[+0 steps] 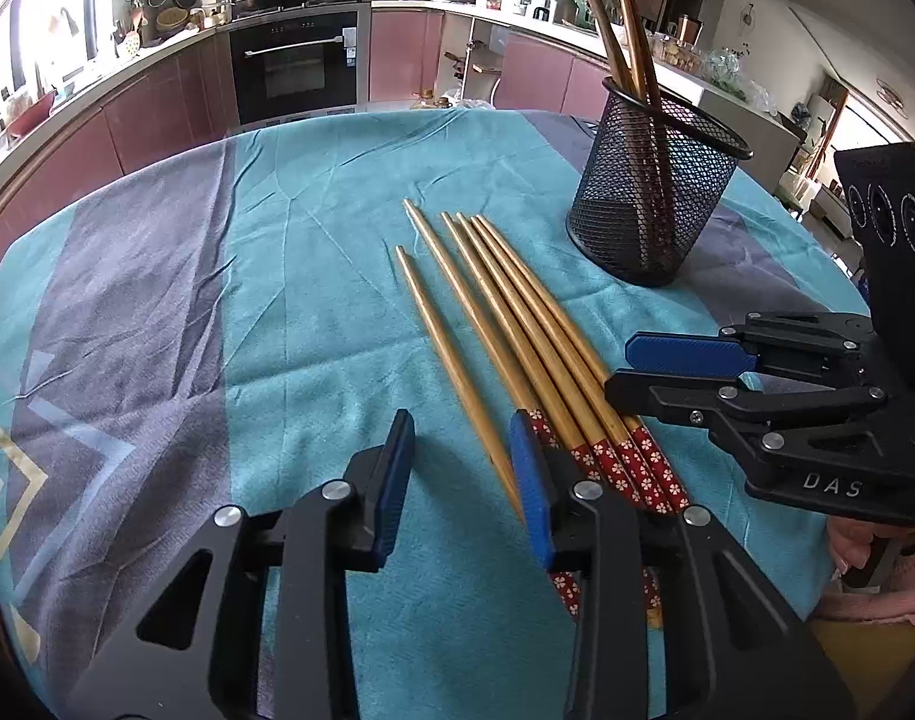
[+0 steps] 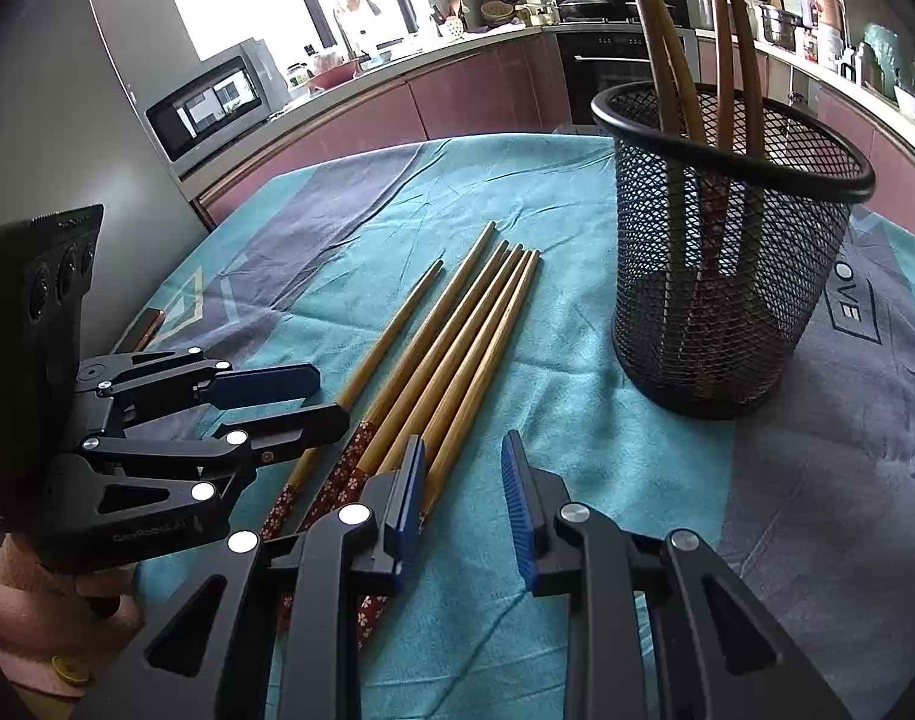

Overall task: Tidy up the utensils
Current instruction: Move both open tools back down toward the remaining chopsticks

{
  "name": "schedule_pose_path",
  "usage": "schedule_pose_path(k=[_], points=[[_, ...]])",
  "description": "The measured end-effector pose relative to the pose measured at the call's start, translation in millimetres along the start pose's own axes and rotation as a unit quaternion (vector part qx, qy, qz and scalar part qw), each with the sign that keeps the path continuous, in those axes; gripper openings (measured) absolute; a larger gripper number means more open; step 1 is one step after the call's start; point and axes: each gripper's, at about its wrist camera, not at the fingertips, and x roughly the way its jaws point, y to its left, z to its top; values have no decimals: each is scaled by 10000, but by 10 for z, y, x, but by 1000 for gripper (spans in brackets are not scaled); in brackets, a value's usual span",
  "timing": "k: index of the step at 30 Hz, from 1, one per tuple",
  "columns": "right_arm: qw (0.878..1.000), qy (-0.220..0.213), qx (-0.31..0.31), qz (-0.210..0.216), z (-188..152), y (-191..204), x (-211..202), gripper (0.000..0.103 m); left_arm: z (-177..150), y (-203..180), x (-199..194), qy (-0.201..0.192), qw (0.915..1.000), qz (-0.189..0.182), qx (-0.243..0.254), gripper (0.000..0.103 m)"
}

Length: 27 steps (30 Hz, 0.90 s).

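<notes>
Several wooden chopsticks (image 1: pixel 505 330) with red flowered ends lie side by side on the cloth, also seen as chopsticks (image 2: pixel 451 348) from the right wrist. A black mesh cup (image 1: pixel 655 204) stands upright behind them with a few chopsticks in it; it is the mesh cup (image 2: pixel 727 276) in the right wrist view. My left gripper (image 1: pixel 463 468) is open low over the cloth, the leftmost chopstick running along its right pad. My right gripper (image 2: pixel 463 480) is open, the rightmost chopstick at its left pad. Each shows in the other's view: right gripper (image 1: pixel 631 375), left gripper (image 2: pixel 331 402).
A teal and grey tablecloth (image 1: pixel 247 300) covers the round table. A kitchen counter with an oven (image 1: pixel 295 66) runs behind it, and a microwave (image 2: pixel 211 102) sits at the far left. A pink sleeve (image 2: pixel 13 618) shows under the left gripper.
</notes>
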Motion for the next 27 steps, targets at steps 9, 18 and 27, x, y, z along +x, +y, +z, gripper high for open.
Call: schedule_pose_path(k=[9,18,27], points=[[10000,28,26,-71,4,-11,8,21,24,33,28,34,10000,28,-6,23],[9997,56,30,-229,64,-21,60,20,70,31,75,64,9999,119,47,23],[9994,-14,121,-310,173,-52,160,17,167,50,162,73,9998,173,-6,19]])
